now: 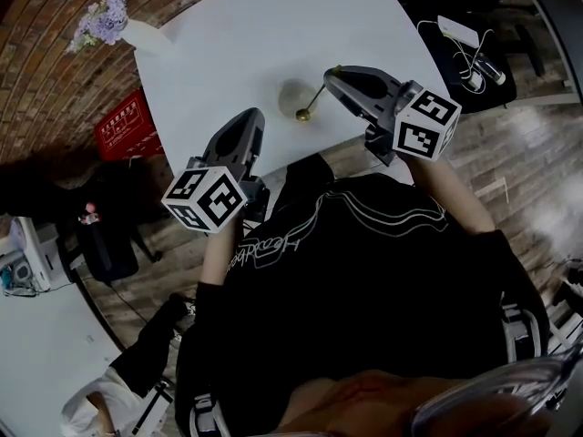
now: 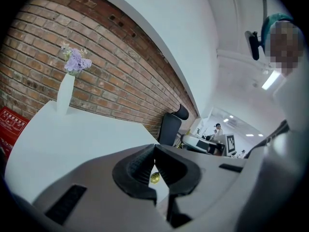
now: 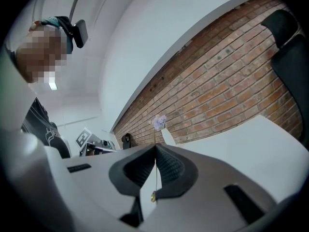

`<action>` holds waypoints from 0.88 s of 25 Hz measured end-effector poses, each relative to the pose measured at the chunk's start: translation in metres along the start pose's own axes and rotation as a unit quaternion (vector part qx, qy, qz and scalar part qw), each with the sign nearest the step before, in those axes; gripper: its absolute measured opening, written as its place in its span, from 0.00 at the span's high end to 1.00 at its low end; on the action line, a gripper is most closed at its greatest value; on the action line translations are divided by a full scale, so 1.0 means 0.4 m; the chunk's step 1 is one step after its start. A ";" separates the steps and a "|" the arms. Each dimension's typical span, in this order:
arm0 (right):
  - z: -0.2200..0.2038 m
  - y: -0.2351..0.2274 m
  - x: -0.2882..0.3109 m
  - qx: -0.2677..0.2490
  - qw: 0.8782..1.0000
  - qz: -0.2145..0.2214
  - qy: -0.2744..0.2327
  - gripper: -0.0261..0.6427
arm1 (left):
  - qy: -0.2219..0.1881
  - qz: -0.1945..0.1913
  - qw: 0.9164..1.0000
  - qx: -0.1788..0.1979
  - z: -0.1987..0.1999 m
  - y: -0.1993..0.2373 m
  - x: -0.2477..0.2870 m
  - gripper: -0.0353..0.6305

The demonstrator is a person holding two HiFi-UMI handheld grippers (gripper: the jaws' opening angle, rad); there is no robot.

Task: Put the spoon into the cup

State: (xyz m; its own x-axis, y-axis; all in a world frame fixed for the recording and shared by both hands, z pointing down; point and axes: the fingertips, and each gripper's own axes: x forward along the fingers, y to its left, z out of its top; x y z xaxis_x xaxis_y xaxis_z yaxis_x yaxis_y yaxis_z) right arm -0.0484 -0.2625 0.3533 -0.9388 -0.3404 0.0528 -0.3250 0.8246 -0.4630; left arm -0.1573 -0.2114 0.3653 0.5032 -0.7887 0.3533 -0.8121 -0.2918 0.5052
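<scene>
A pale round cup (image 1: 291, 95) stands on the white table (image 1: 228, 44) near its front edge. The gold spoon (image 1: 312, 101) slants down from my right gripper (image 1: 330, 74), its bowl low beside the cup's right rim. In the right gripper view the thin spoon handle (image 3: 155, 178) runs between the shut jaws of the right gripper (image 3: 155, 147). My left gripper (image 1: 252, 119) hovers left of the cup, over the table edge. Its jaws (image 2: 154, 148) are shut with nothing held; a gold bit of the spoon (image 2: 154, 178) shows beyond them.
A white vase with purple flowers (image 1: 137, 33) stands at the table's far left corner, against a brick wall (image 2: 111, 76). A red sign (image 1: 123, 126) sits on the floor at left. A black seat with a white power strip and cables (image 1: 465, 39) is at right.
</scene>
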 end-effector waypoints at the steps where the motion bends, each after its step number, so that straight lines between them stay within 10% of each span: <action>1: -0.003 -0.008 0.009 0.001 1.000 -0.001 0.002 0.96 | 0.002 -0.001 1.000 -0.003 0.000 0.009 0.006 0.94; 22: -0.146 -0.161 0.116 0.037 0.997 -0.025 0.069 0.96 | 0.048 0.008 0.998 -0.047 -0.046 0.163 0.109 0.94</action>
State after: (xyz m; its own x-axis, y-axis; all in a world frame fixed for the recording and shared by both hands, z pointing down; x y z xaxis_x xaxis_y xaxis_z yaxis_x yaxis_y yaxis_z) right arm -0.0778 -0.3051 0.4373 -0.9298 -0.3111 0.1969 -0.3680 0.7702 -0.5209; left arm -0.1826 -0.2549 0.4282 0.5200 -0.7357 0.4340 -0.7917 -0.2244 0.5682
